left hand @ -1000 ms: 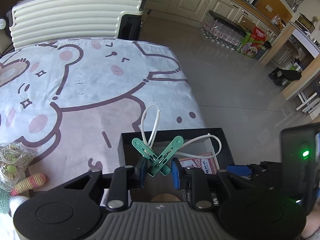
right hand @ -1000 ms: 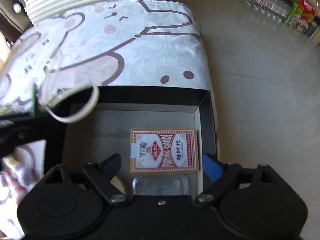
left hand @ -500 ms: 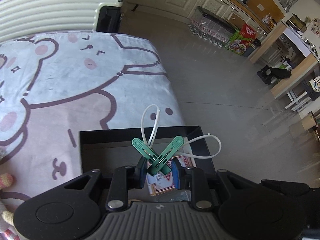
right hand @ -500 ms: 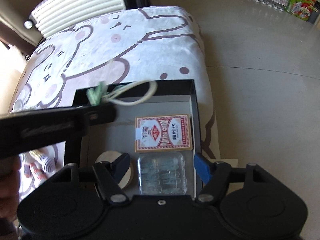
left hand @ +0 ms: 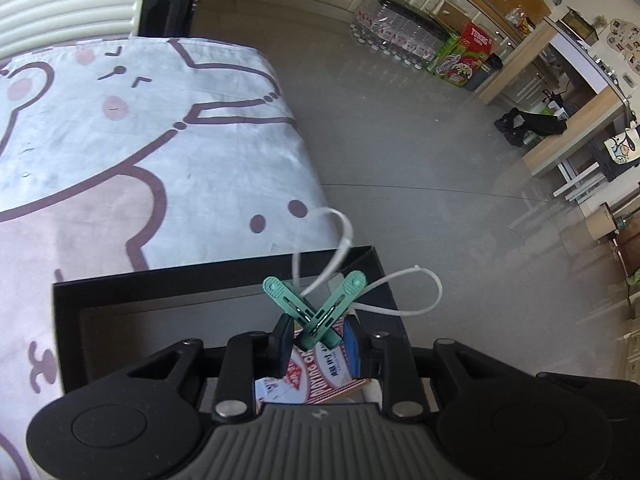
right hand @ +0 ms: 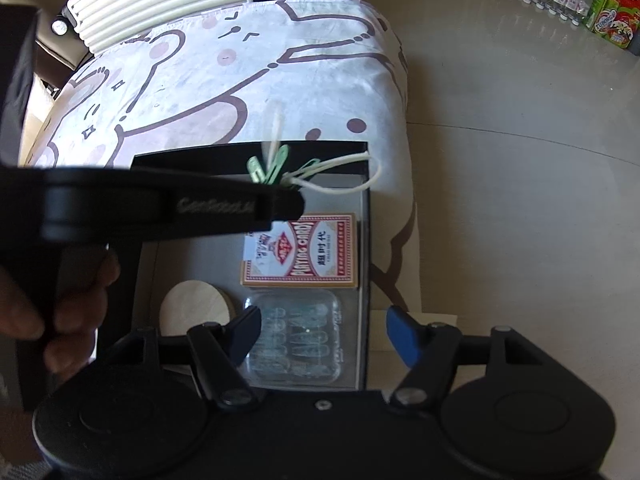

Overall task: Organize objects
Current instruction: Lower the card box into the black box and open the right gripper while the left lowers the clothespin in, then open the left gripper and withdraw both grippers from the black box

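Two crossed green clothes pegs with white cable ties looped through them stand between the pads of my left gripper. Its jaws are opening, and the pegs still sit upright in the grip. They hang over the far right corner of a black box, above a red deck of playing cards. From the right wrist, the pegs and the left gripper's fingers show above the deck. My right gripper stands open above a clear plastic case, gripping nothing.
A round wooden disc lies in the box left of the clear case. A hand holds the left gripper's handle. The box sits on a bear-print sheet near its right edge. A cream suitcase stands behind; grey floor lies right.
My left gripper carried the pegs rightward and lower, from the box's left part to over the card deck. My right gripper drew back toward the box's near end, its jaws somewhat narrower.
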A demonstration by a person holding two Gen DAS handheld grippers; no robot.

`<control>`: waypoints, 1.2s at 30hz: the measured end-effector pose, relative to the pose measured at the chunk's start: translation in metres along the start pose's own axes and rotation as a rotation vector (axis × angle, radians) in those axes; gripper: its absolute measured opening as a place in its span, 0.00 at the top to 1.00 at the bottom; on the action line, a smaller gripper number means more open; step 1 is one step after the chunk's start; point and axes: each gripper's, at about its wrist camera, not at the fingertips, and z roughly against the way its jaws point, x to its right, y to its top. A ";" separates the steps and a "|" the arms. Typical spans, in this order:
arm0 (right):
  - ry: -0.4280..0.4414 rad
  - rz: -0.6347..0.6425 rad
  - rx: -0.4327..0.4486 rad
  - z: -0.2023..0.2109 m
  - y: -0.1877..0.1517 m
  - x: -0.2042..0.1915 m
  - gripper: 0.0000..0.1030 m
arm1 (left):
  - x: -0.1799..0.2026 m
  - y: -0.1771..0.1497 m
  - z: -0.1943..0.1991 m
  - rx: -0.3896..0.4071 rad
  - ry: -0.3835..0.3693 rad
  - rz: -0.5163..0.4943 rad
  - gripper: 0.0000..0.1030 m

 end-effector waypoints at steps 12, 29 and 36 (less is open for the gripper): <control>-0.029 -0.087 0.043 0.004 0.004 0.010 0.32 | 0.000 -0.002 0.027 0.004 0.116 -0.093 0.51; -0.065 -0.252 0.179 0.063 -0.030 0.004 0.32 | -0.001 -0.036 0.107 0.027 0.187 -0.111 0.51; -0.081 -0.300 0.243 0.087 -0.047 -0.003 0.32 | 0.001 -0.053 0.139 0.049 0.210 -0.119 0.51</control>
